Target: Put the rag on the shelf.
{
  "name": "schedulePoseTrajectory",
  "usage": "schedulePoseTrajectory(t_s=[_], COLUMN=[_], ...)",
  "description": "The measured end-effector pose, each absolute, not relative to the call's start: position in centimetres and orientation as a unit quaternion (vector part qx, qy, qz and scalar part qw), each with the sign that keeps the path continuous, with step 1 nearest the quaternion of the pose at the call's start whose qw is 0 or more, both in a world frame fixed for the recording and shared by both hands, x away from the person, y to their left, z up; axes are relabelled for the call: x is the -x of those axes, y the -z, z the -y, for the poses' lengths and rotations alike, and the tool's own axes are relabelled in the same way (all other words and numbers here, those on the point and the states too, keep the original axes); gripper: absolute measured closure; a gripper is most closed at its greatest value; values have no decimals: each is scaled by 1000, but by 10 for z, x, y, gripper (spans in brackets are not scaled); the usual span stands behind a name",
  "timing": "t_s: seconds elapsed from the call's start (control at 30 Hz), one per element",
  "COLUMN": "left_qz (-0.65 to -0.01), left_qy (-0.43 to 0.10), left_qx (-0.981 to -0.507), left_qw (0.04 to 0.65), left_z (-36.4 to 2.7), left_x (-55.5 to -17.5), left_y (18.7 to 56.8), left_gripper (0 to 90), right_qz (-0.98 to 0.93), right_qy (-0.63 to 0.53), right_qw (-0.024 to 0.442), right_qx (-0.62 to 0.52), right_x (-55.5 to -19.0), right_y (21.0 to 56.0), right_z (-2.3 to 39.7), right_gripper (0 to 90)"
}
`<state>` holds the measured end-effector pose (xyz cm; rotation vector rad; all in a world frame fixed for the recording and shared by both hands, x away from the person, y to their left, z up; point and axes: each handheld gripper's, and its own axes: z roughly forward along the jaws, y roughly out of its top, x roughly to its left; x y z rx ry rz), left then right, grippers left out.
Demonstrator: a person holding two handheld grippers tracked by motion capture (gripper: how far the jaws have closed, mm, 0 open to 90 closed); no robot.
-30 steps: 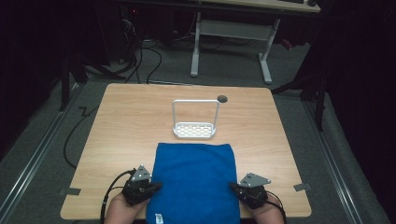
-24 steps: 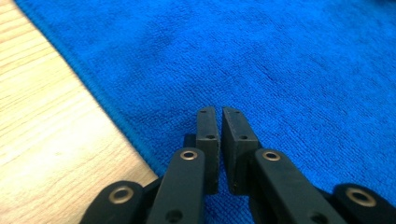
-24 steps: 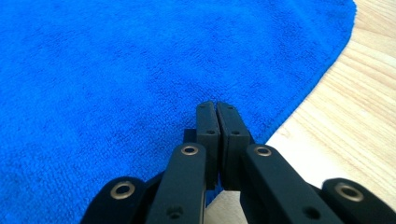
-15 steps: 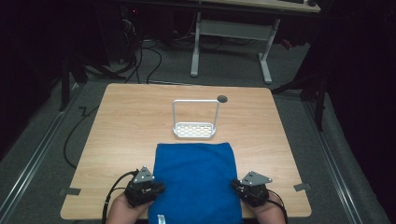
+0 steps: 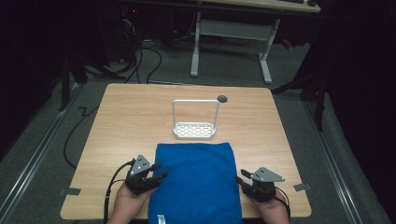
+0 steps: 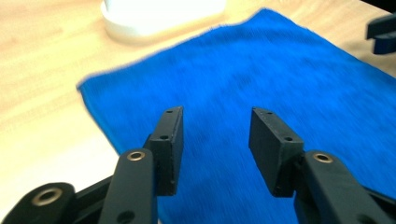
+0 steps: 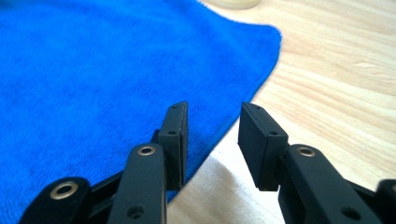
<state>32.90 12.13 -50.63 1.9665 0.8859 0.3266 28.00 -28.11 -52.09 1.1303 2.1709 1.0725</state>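
Blue towel point(image 5: 195, 182) down flat on the desk point(image 5: 121, 126), folded into a thick, neat rectangle, its long side running from the near edge away toward the middle. Plush terry surface, smooth, no wrinkles. Far corners rounded, the far edge lying just short of the white rack point(image 5: 194, 121). A small white tag pokes out at the near edge, which reaches the desk's front lip.

I find nothing readable here: the small white tag point(image 5: 161, 218) at the near edge of my blue towel point(image 5: 196, 182) is too small to make out.
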Motion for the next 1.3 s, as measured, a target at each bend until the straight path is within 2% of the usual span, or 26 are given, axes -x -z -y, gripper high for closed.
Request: schedulePoseTrajectory(t_s=[0.27,0.4,0.53,0.67,0.8,0.9,1.1,1.3], left_qz=[-362,-367,-384,-419,-436,-445,-459,-454], left_qy=[-153,-168,-181,-155,-163,-154,-129,-134], left_qx=[-804,-806,-800,-791,-784,-782,-779,-783], left_qw=[445,432,424,418,411,409,407,405], left_z=[-97,-92,-102,-123,-129,-130,-131,-128], left_x=[-371,-382,-393,-411,-420,-426,-435,-434], left_y=[495,495,500,510,517,523,534,534], left_gripper=[521,501,504,521,547,584,566,567], right_qz=[-782,-779,-778,-772,-765,-759,-766,-758], right_qy=[-393,-396,-391,-389,-392,-394,-390,-384], right_qw=[235,244,256,261,255,257,255,257], right_qx=[-424,-420,-420,-430,-443,-450,-442,-460], right_x=[-282,-280,-279,-282,-286,-296,-320,-359], right_y=[519,518,517,516,515,512,506,509], right_z=[290,290,290,291,290,286,271,257], right_gripper=[573,593,586,564,563,573,587,553])
